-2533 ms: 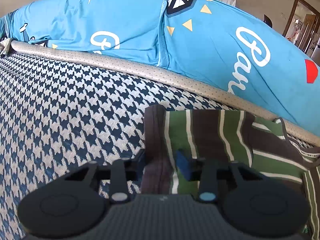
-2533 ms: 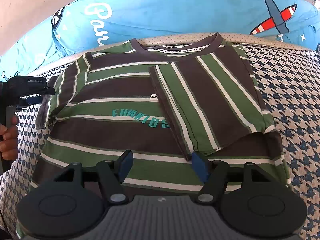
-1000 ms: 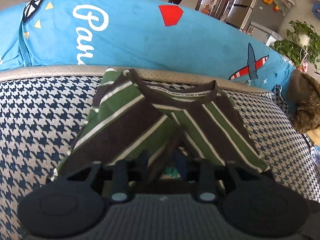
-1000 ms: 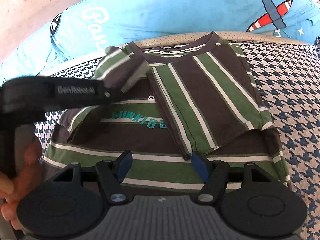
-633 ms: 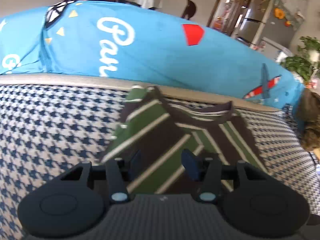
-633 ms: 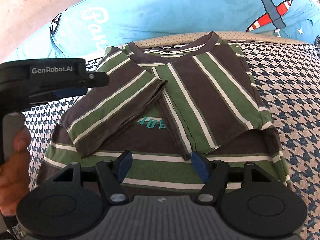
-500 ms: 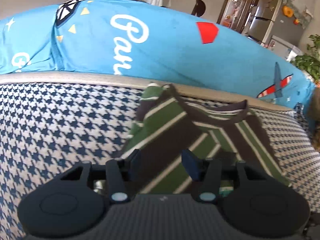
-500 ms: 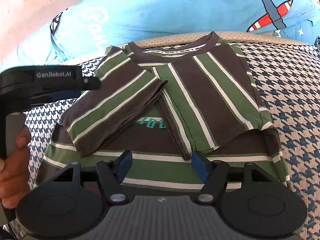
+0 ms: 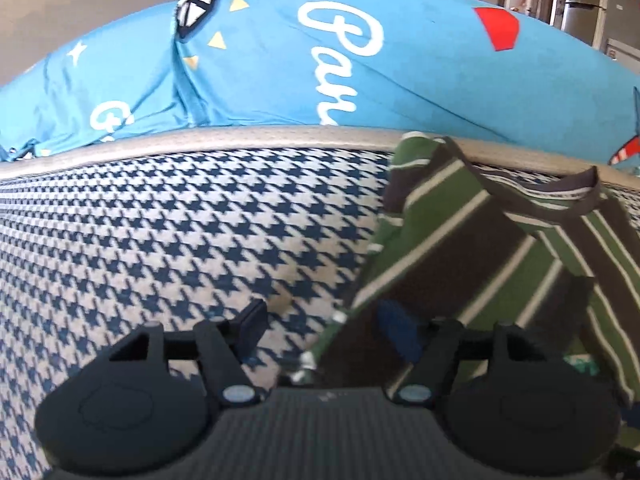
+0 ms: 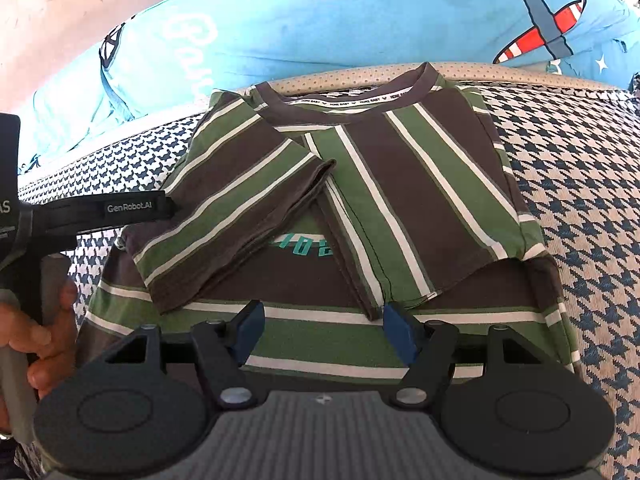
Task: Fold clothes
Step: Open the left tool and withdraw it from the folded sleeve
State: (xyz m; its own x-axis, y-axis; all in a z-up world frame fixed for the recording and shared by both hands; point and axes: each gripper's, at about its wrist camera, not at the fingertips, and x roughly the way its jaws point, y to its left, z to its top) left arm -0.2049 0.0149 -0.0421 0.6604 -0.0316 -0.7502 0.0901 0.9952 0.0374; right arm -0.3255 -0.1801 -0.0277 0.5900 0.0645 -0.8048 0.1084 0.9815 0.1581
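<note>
Shirt point(image 10: 360, 208) lies with both sleeves folded inward on the houndstooth cover point(image 9: 180, 232); left gripper point(image 9: 324, 326) opening, nothing pinched; right gripper point(image 10: 324, 328) wide, empty.

shirt point(image 10: 420, 200) | green and brown stripes with thin white lines, teal lettering on chest | lies flat, neck toward the blue cushion point(image 10: 360, 24) | both sleeves folded inward, edges meeting mid-chest | hem end unfolded
</note>
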